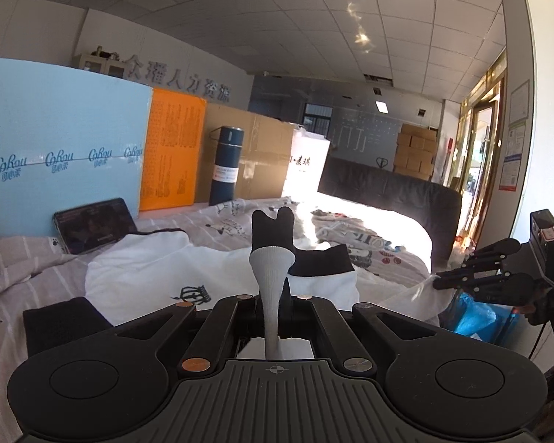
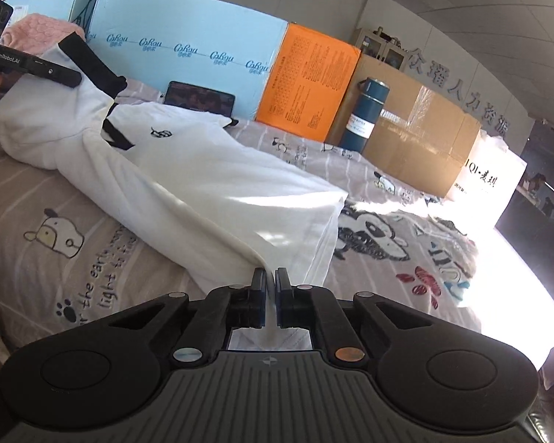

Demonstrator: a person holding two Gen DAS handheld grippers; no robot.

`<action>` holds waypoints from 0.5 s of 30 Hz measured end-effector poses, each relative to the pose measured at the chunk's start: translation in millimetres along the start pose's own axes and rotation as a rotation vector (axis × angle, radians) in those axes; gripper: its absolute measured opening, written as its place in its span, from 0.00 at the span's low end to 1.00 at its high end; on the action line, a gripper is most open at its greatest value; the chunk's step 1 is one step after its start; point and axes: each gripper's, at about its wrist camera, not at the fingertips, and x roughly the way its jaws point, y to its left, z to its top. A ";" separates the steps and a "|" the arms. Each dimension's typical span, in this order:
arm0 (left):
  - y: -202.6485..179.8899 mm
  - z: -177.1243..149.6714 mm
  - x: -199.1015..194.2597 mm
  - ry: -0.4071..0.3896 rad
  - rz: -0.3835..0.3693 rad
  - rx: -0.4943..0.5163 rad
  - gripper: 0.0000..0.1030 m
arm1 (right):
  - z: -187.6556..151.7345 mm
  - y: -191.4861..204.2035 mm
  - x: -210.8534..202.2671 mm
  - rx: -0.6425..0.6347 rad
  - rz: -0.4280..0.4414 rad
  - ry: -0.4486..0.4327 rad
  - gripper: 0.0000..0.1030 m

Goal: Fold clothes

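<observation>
White shirt with black trim lies stretched along bed, partly lifted off patterned sheet. Left gripper clenched on shoulder end; white cloth bunches up between its fingers, black cuff above. Right gripper pinched on hem corner, cloth drawn through narrow gap. Two opposite grips likely keep garment taut and straight so one long side can be carried over. Fold stage unclear. Phone and bottle stand clear behind.

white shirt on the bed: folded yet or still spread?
Partly folded: the white shirt has one long side doubled over, both grippers' jaws pinching it, left gripper at the sleeve, right gripper at the hem.
</observation>
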 end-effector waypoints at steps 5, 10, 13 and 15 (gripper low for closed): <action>10.6 15.3 21.3 0.020 0.052 0.084 0.00 | 22.6 -18.7 35.6 -0.037 0.032 0.002 0.04; 37.4 12.8 59.5 0.146 0.053 0.093 0.00 | 38.1 -35.3 75.3 -0.041 0.074 0.030 0.04; 51.9 6.6 80.6 0.236 0.066 0.102 0.04 | 35.4 -42.8 95.5 0.009 0.078 0.067 0.10; 63.8 6.2 88.8 0.261 0.093 0.088 0.14 | 31.6 -47.4 105.1 0.055 0.062 0.086 0.14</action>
